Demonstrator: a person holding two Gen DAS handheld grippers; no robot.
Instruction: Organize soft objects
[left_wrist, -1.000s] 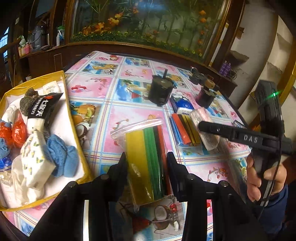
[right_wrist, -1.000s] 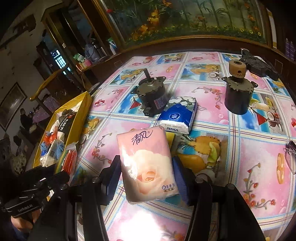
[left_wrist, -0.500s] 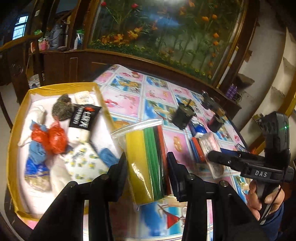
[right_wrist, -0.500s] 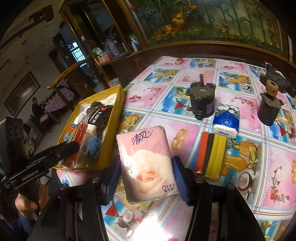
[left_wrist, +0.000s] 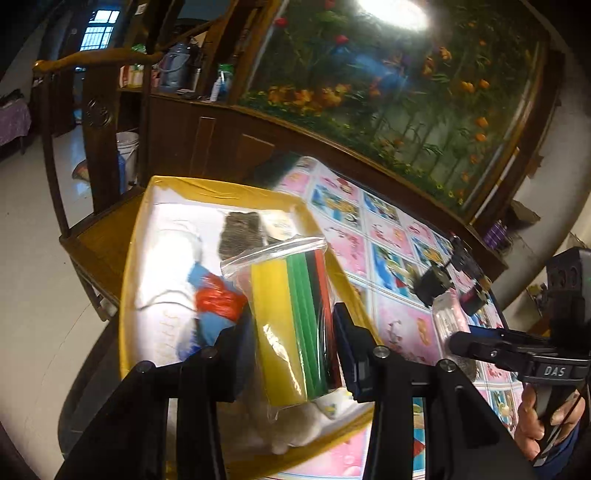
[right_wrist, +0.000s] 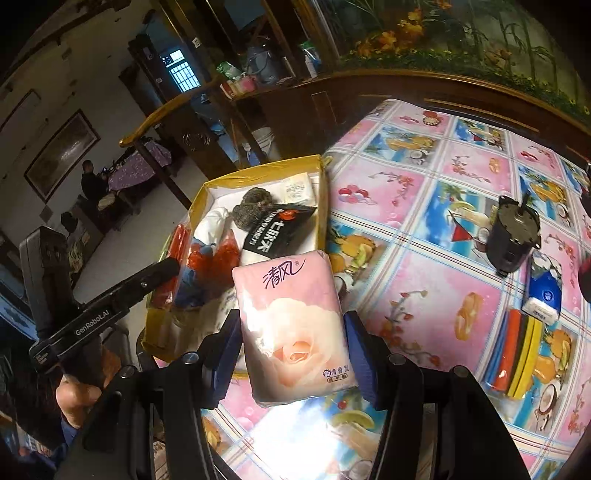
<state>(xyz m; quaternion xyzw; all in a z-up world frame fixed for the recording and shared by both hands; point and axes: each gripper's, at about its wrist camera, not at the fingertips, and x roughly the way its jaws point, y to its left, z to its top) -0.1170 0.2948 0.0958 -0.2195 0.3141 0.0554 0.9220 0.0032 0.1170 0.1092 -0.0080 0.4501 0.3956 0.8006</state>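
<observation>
My left gripper (left_wrist: 293, 332) is shut on a clear zip bag of yellow, green, black and red foam sheets (left_wrist: 291, 325) and holds it above the yellow box (left_wrist: 129, 280). The box holds soft things: white cloth, a grey scrubber (left_wrist: 240, 232), red and blue items (left_wrist: 218, 302). My right gripper (right_wrist: 291, 343) is shut on a pink tissue pack (right_wrist: 295, 325), held above the table by the box's near right corner (right_wrist: 321, 177). The right gripper also shows in the left wrist view (left_wrist: 509, 354).
On the flowered tablecloth (right_wrist: 424, 229) stand a black motor (right_wrist: 511, 240), a blue tissue pack (right_wrist: 545, 291) and a second bag of coloured foam sheets (right_wrist: 517, 362). A wooden chair (left_wrist: 96, 155) stands behind the box. A dark cabinet runs along the table's far edge.
Both grippers have moved left with their loads. The left one now holds the foam bag over the box; the right one has brought the tissue pack up to the box.
</observation>
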